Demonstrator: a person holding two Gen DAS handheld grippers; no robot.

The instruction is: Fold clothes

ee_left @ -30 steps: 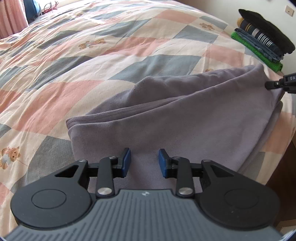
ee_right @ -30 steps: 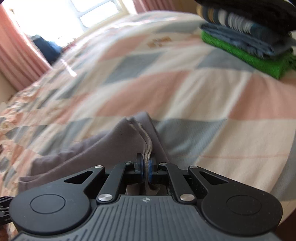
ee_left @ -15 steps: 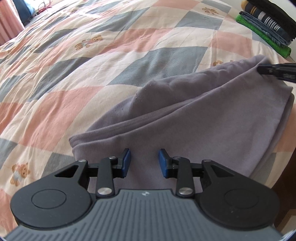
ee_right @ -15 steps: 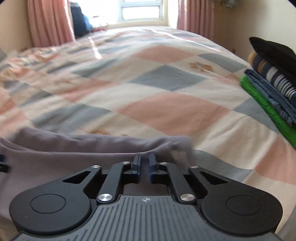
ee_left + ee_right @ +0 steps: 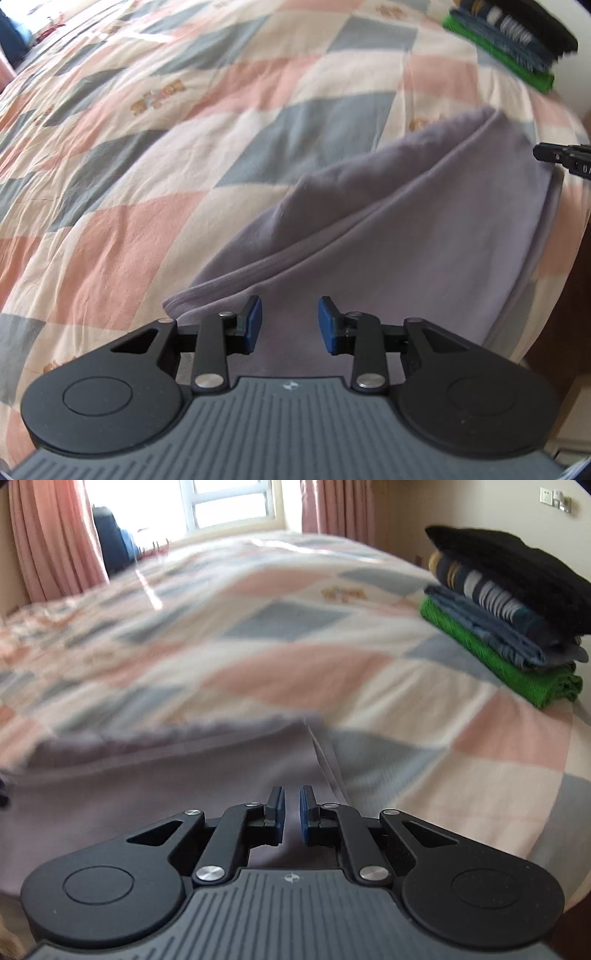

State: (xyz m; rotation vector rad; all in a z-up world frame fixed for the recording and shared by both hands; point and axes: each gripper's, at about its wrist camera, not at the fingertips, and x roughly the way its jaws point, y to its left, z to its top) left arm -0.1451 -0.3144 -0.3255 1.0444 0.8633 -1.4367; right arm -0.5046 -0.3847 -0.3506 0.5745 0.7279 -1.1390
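A lilac garment [image 5: 406, 236] lies folded over on the checked bedspread [image 5: 147, 147] near the bed's edge, its upper layer lying slantwise over the lower. Above its near left corner hovers my left gripper [image 5: 290, 325], open, with nothing between the blue pads. At the right rim of the left wrist view the tip of the right gripper [image 5: 554, 155] shows beside the garment's far corner. In the right wrist view the same garment [image 5: 147, 794] spreads under my right gripper [image 5: 291, 812], whose pads stand slightly apart with no cloth between them.
A stack of folded clothes [image 5: 509, 605], black on top and green at the bottom, sits at the bed's right edge, also seen as the stack [image 5: 513, 40] in the left view. Pink curtains [image 5: 51, 542] and a window [image 5: 229, 506] lie beyond the bed.
My right gripper held the garment's corner, then let go; its pads now stand apart. Both views have shifted; the garment lies flatter on the bed.
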